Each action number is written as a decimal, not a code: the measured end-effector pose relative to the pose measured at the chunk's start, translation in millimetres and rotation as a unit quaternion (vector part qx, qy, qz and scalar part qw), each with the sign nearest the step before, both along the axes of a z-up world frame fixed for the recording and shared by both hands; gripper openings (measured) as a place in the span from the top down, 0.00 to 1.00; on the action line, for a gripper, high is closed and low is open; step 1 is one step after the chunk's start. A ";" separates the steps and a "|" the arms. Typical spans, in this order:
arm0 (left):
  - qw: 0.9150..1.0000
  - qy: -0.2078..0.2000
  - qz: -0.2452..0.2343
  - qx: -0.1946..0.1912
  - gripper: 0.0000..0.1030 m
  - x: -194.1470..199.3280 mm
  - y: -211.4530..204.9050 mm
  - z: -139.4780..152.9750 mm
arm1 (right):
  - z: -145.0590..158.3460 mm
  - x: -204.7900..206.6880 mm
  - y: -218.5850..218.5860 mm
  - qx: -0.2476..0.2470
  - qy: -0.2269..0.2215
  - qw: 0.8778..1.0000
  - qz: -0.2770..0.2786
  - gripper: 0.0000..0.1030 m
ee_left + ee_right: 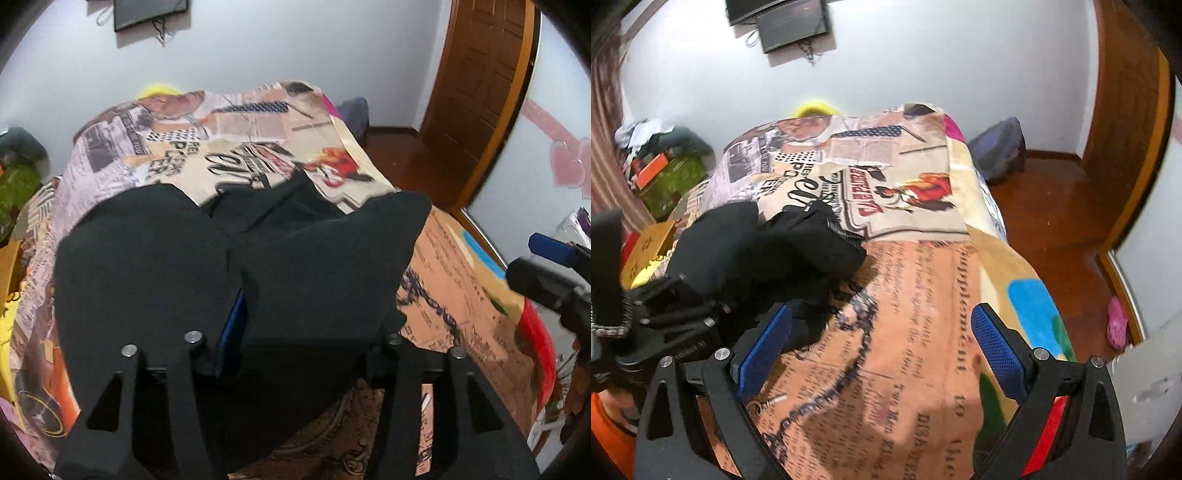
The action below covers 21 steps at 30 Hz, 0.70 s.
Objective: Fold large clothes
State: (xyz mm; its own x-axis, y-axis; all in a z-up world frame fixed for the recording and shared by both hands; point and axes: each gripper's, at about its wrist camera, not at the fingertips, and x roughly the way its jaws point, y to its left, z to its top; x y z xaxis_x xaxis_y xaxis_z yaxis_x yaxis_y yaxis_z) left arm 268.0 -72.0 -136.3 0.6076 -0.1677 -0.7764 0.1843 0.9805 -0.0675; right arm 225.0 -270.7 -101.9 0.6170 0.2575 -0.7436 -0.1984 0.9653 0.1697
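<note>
A black garment [147, 258] lies bunched on the bed's printed blanket [461, 295]. In the left wrist view it drapes over my left gripper [310, 295] and hides both fingertips; only part of one blue pad [232, 325] shows. Whether the pads press on the cloth is hidden. In the right wrist view the garment [768, 251] sits left of centre, with my left gripper [665, 321] at its near edge. My right gripper [881, 350] hangs open over the blanket [905, 295] to the right of the garment, with nothing between its blue pads [997, 350]. It also shows at the right edge of the left wrist view [546, 269].
The bed fills the middle of the room. A wooden floor [1052, 221] and a door [1126, 110] lie to the right, with a dark bag [997, 147] and a pink slipper [1117, 328] on the floor. A green box [672, 181] and clutter stand at the left. A screen [790, 26] hangs on the far wall.
</note>
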 end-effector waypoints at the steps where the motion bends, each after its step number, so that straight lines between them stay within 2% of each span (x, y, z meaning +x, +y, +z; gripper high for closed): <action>1: 1.000 0.000 -0.007 0.002 0.44 -2.0 -0.2 2.7 | -1.2 0.3 -3.6 0.005 0.003 1.000 -0.002 0.06; 3: 1.000 0.008 -0.021 -0.010 0.32 -4.2 2.9 7.8 | 1.3 -4.7 -4.3 0.013 0.005 1.000 -0.004 0.06; 5: 0.999 0.013 -0.031 -0.029 0.27 -10.8 4.2 17.5 | 6.1 -11.6 -3.8 0.020 0.003 1.000 -0.003 0.06; 11: 0.998 -0.016 -0.032 -0.057 0.25 -38.4 14.3 46.6 | 26.8 -13.9 13.9 0.041 -0.021 0.999 0.025 0.06; 13: 0.998 -0.039 -0.019 -0.055 0.25 -45.4 26.0 55.9 | 34.8 -12.2 27.4 0.047 -0.032 0.997 0.044 0.06; 17: 0.997 -0.075 0.024 -0.024 0.20 -50.7 53.2 65.5 | 39.0 -1.9 58.1 0.064 -0.040 0.994 0.076 0.06; 21: 0.996 -0.051 0.077 -0.019 0.19 -37.3 85.3 48.0 | 26.9 17.1 80.7 0.082 -0.023 0.992 0.089 0.06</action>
State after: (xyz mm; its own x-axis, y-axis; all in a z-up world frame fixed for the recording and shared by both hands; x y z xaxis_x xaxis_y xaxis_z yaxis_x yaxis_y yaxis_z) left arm 230.7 13.4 -88.3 0.7035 -0.0956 -0.7042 0.0406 0.9947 -0.0944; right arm 242.2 -190.0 -74.9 0.5830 0.4813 -0.6546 -0.3750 0.8741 0.3088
